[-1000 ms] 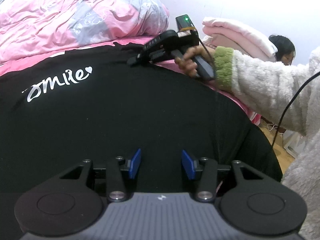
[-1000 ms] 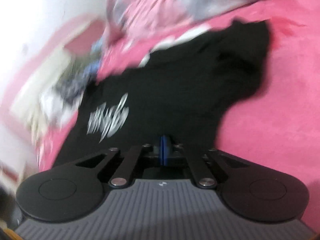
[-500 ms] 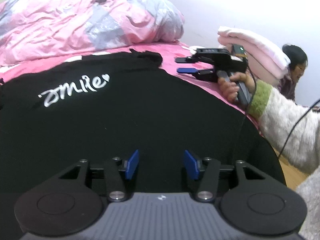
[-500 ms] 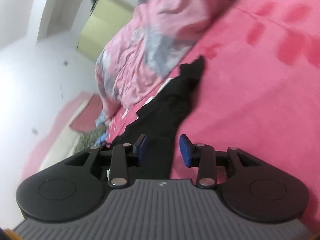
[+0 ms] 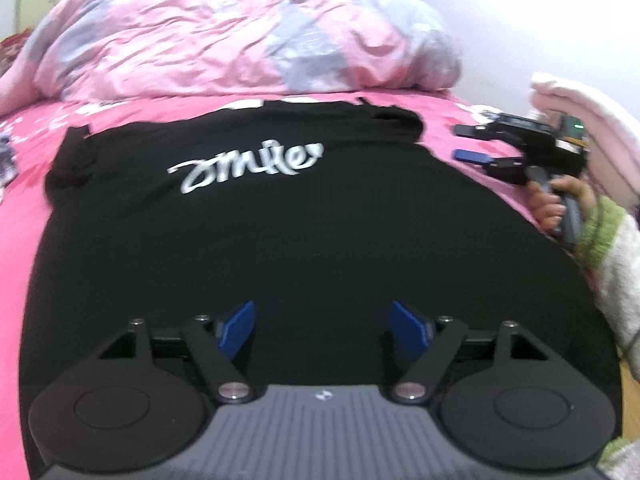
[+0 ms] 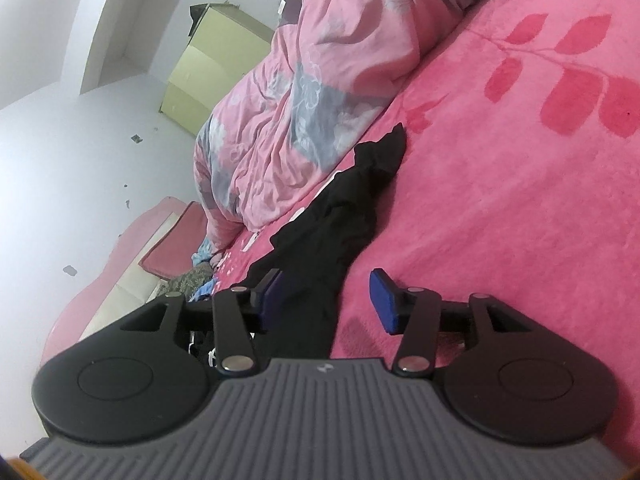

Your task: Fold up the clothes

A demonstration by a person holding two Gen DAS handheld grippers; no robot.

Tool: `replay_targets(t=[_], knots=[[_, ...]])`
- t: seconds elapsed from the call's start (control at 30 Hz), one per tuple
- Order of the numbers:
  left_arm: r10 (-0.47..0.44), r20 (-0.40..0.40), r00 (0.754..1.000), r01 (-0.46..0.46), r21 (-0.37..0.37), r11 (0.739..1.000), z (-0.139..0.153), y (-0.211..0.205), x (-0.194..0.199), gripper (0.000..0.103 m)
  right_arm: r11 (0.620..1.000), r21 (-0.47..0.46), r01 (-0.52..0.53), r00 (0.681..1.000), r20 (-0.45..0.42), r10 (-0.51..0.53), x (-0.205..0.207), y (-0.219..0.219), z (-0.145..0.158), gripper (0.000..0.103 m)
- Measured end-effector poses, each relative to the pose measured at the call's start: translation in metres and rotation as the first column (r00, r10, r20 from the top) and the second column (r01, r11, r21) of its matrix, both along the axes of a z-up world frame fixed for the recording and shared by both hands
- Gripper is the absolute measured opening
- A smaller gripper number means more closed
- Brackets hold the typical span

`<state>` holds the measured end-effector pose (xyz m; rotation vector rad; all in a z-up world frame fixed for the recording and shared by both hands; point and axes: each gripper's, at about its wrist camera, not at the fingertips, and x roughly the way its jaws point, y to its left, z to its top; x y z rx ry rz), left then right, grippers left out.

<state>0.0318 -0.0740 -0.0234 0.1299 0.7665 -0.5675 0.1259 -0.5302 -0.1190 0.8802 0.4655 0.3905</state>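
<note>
On the pink floral bedsheet [image 6: 520,208]: black printed T-shirt [image 5: 304,240] released, spread flat.
Left gripper [image 5: 322,326] and right gripper [image 5: 472,144] both opening, empty; right now off the shirt's edge, over bare sheet.

the bed [image 5: 24,216] had a pink leaf-print cover. on it a black shirt [image 5: 304,240] lay spread flat, with a rumpled pink and grey quilt [image 5: 224,36] heaped just behind it.
</note>
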Motion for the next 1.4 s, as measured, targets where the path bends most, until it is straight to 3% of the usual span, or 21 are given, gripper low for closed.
replay_targets(t=[0.17,0.47,1.4], knots=[[0.052,-0.035,0.998,-0.052,-0.005,0.999,-0.006,0.007,0.005,0.088,1.0,0.005,-0.002,1.0,0.0,0.002,-0.001,-0.001,0.0,0.048],[0.054,-0.035,0.998,-0.052,0.044,0.998,-0.011,-0.001,0.0,0.101,1.0,0.003,-0.003,1.0,0.001,0.003,-0.002,0.0,0.0,0.049],[0.072,-0.059,0.996,-0.066,0.089,0.994,-0.014,-0.007,0.005,0.103,1.0,0.003,-0.011,1.0,0.009,0.01,-0.004,0.002,0.001,0.052]])
